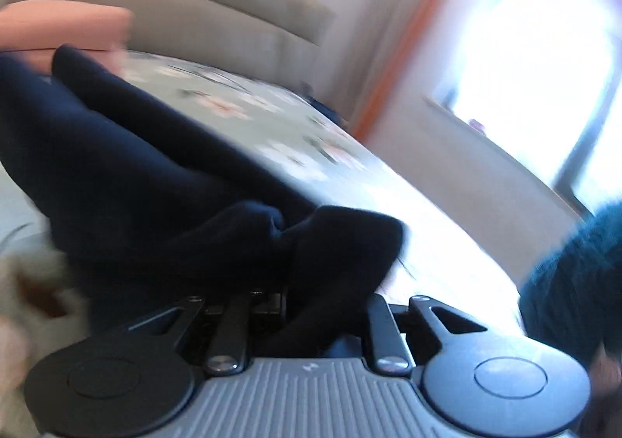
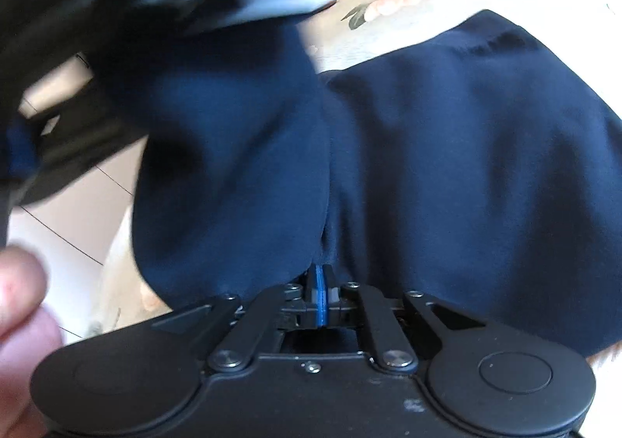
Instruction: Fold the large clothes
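Note:
A large dark navy garment (image 1: pixel 128 165) lies on a bed with a floral sheet (image 1: pixel 280 115). In the left wrist view my left gripper (image 1: pixel 287 282) is buried in a bunched fold of the navy cloth, which hides its fingertips; the linkage looks drawn in. In the right wrist view my right gripper (image 2: pixel 320 278) is shut on the navy garment (image 2: pixel 447 165), its blue-padded fingers pressed together on a fold. The left gripper's body (image 2: pixel 77 49) hangs blurred at the upper left, also against the cloth. The garment hangs over the bed's edge.
A beige upholstered headboard (image 1: pixel 175 6) and a pink pillow (image 1: pixel 62 23) lie beyond the garment. A bright window (image 1: pixel 544 80) is at the right. White floor tiles (image 2: pixel 74 220) show beside the bed. A teal sleeve (image 1: pixel 571 278) is at the right edge.

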